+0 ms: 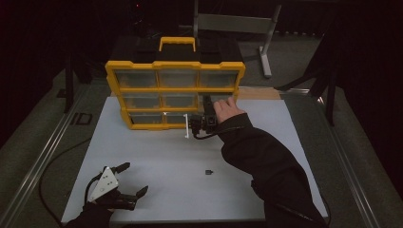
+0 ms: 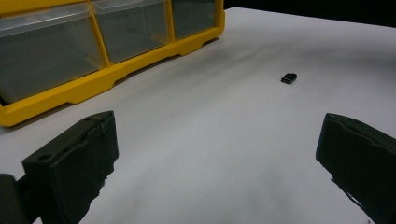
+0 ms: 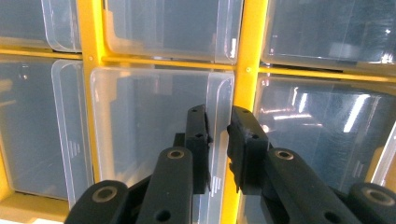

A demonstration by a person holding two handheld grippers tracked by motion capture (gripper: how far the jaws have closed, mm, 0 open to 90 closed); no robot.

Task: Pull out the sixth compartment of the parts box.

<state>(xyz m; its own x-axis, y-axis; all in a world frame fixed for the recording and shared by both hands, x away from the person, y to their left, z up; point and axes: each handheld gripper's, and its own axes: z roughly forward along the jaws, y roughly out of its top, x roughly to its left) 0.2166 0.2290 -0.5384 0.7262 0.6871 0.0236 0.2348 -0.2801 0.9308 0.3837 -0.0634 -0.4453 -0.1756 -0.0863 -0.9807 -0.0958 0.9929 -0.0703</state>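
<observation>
From the high view, a yellow drawer cabinet (image 1: 175, 88) with a black top and a yellow carry handle (image 1: 177, 43) stands at the far edge of a white board (image 1: 157, 156); its front holds three rows of clear drawers. A grey metal stand (image 1: 247, 28) rises on the floor behind it, well apart. A small black part (image 1: 208, 172) lies alone on the board, between the two hands and touching nothing. The right gripper (image 1: 207, 102), carried by a hand in a dark sleeve, reaches to the cabinet's right side at the middle and lower rows. The left gripper (image 1: 130, 179) rests near the board's near left corner, its jaws spread wide with nothing between them. In the left gripper view, the two black jaws stand far apart over bare board, the small black part (image 2: 289, 78) lies ahead of them, and the cabinet's bottom row (image 2: 93, 42) fills the upper left. In the right gripper view, the jaws are drawn close together and pinch the right-hand edge of a clear plastic drawer (image 3: 154, 121), just beside the yellow upright post (image 3: 245, 84) that separates it from the next drawer (image 3: 327, 126). The gripped drawer is transparent, with rounded corners, and no contents can be made out through it.
</observation>
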